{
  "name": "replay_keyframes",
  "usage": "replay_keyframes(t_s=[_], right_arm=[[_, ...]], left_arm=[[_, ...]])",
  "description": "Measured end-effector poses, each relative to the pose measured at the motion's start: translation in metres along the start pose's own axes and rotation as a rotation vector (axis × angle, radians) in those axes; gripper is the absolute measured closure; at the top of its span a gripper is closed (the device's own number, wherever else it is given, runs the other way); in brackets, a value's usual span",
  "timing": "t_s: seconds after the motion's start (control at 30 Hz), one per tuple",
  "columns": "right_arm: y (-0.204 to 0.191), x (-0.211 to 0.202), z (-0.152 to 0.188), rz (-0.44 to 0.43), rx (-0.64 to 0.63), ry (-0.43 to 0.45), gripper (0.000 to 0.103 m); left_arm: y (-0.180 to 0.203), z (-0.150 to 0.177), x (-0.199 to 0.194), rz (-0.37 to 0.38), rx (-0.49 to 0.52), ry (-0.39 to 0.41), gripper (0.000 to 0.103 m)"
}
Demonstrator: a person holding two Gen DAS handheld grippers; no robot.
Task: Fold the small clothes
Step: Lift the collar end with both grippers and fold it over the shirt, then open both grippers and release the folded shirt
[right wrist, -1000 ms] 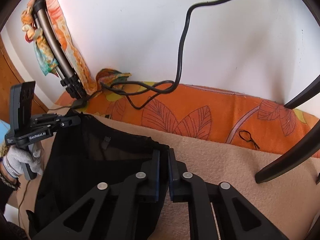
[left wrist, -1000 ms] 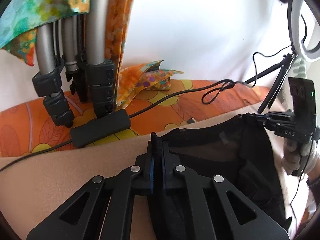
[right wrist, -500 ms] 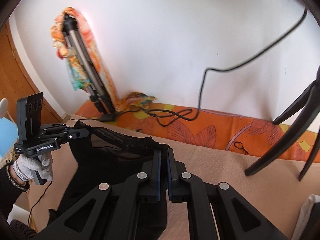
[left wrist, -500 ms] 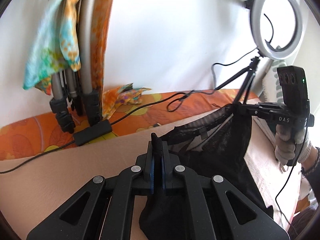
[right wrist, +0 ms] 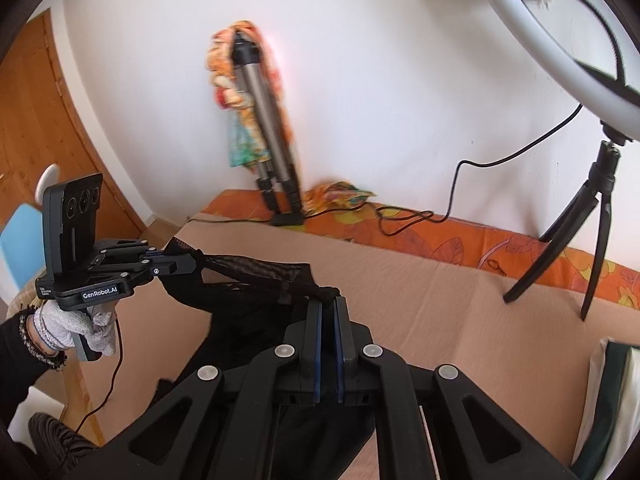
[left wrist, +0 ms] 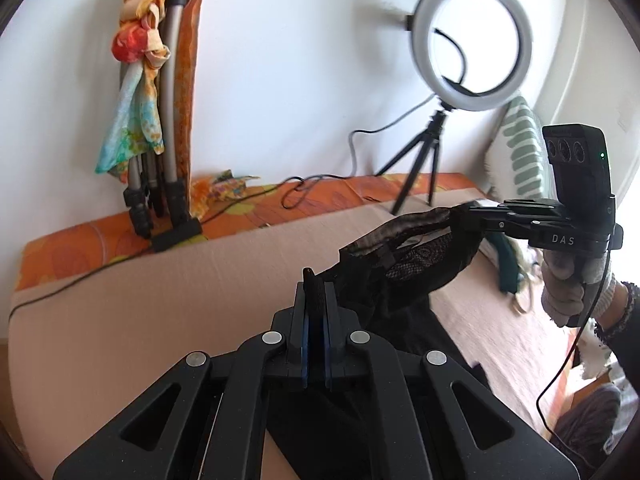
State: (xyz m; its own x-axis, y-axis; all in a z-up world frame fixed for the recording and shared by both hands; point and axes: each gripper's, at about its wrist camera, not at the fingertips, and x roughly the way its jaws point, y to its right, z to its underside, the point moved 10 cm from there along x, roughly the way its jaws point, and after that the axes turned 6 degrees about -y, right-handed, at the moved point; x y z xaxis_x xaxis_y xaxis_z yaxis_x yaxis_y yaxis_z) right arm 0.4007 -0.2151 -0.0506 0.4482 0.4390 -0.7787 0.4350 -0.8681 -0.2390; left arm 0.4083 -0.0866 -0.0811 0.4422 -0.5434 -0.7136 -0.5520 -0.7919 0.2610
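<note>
**Black mesh garment held aloft between two closed grippers**

Here, in the left wrist view, the left gripper is seen with its two fingers pressed together on a bunched corner of the black sheer mesh garment, a small tuft of the fabric standing up just above the fingertips. From that pinch the garment is stretched up and to the right, clear of the beige blanket, to the right gripper, whose fingers are closed on the opposite corner. The rest of the fabric is draped down below the stretched edge. The right gripper is held by a gloved right hand. A white ring light on a black tripod is stood on the orange leaf-patterned sheet by the white wall, and a folded grey tripod draped with colourful scarves is leaned there further left.

In the right wrist view, the right gripper is shown shut on a gathered knot of the garment at its fingertips. The upper edge is drawn taut leftward to the left gripper, likewise clamped on the fabric and gripped by a gloved left hand. The garment's body is hung beneath, above the blanket.
</note>
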Motion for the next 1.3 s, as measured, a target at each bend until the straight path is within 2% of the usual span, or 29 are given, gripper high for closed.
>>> replay_keyframes(t_s=[0.2, 0.43, 0.63, 0.8, 1.0, 1.03, 1.07, 1.1, 1.13, 1.23, 1.3], right_arm=[[-0.047, -0.031, 0.042, -0.029, -0.019, 0.006, 0.101], [-0.102, -0.051, 0.119, -0.055, -0.03, -0.007, 0.101], [-0.112, -0.047, 0.171, -0.048, -0.025, -0.027, 0.1], [-0.113, -0.05, 0.198, 0.002, -0.055, -0.022, 0.1], [-0.11, -0.058, 0.232, 0.077, -0.138, -0.07, 0.095], [-0.107, -0.06, 0.238, 0.089, -0.144, -0.082, 0.093], [-0.102, -0.065, 0.243, 0.106, -0.14, -0.091, 0.081], [-0.097, -0.069, 0.246, 0.113, -0.124, -0.093, 0.072], [-0.093, -0.073, 0.246, 0.103, -0.102, -0.086, 0.069], [-0.085, -0.085, 0.244, 0.022, 0.013, -0.053, 0.068], [-0.079, -0.081, 0.244, -0.016, 0.1, -0.065, 0.065]], left_arm=[[0.029, 0.042, -0.035, 0.025, 0.011, 0.012, 0.1], [0.057, 0.127, -0.05, 0.037, 0.042, -0.033, 0.1], [0.06, 0.175, -0.047, -0.001, 0.081, -0.078, 0.099], [0.066, 0.187, -0.052, -0.013, 0.117, -0.083, 0.098], [0.081, 0.207, -0.063, -0.016, 0.203, -0.125, 0.095], [0.085, 0.211, -0.067, -0.023, 0.222, -0.13, 0.095], [0.088, 0.214, -0.072, -0.034, 0.243, -0.13, 0.09], [0.09, 0.216, -0.076, -0.051, 0.259, -0.124, 0.075], [0.091, 0.216, -0.082, -0.062, 0.263, -0.112, 0.071], [0.091, 0.215, -0.091, -0.054, 0.241, -0.095, 0.07], [0.089, 0.21, -0.088, -0.048, 0.218, -0.09, 0.069]])
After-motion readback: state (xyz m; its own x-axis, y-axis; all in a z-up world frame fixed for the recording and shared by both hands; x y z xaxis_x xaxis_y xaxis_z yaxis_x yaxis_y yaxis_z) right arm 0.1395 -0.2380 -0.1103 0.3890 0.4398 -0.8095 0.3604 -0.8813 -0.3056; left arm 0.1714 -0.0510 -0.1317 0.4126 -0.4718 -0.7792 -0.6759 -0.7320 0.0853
